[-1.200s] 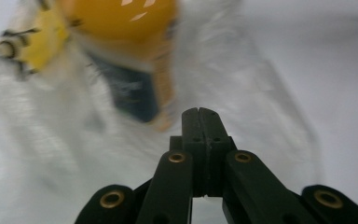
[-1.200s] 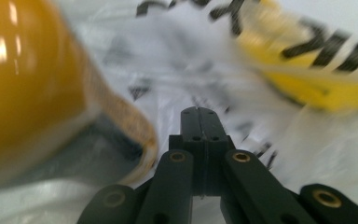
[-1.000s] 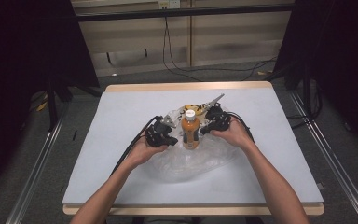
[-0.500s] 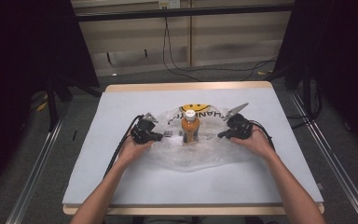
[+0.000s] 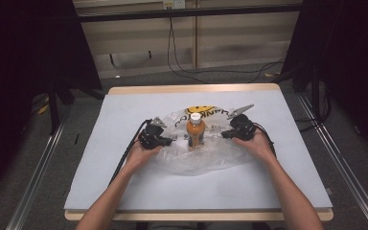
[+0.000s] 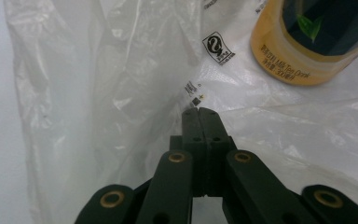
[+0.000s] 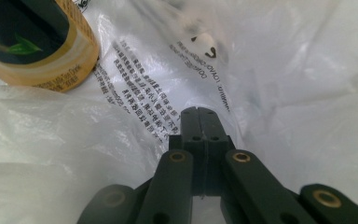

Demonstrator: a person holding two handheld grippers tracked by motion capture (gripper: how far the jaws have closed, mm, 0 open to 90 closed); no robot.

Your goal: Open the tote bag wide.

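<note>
Centrally on the pale grey worktop with its light wooden edge lies a crumpled, translucent white plastic bag printed with a yellow smiley face and black lettering. An orange drink bottle with a white cap and a dark label stands upright on the bag's middle, between the two tools. In the left gripper view the bottle's base sits at upper right, near but apart from the jaw tips; in the right gripper view the same bottle sits at upper left, also apart. Beyond the worktop, black cables trail over the grey floor, and dark curtains hang at either side.

Nothing stands between the tools and the bag. The left tool rests at the bag's left edge, pointing inward toward the bottle, its black cable looping back along the person's forearm. Its jaws are pressed together, and the left gripper view shows their tips pinching a fold of the plastic film. The right tool sits at the bag's right edge, aimed inward too, and its jaws are likewise closed on the bag's film. Both forearms come up from the near edge, spread apart, hands low over the surface.
</note>
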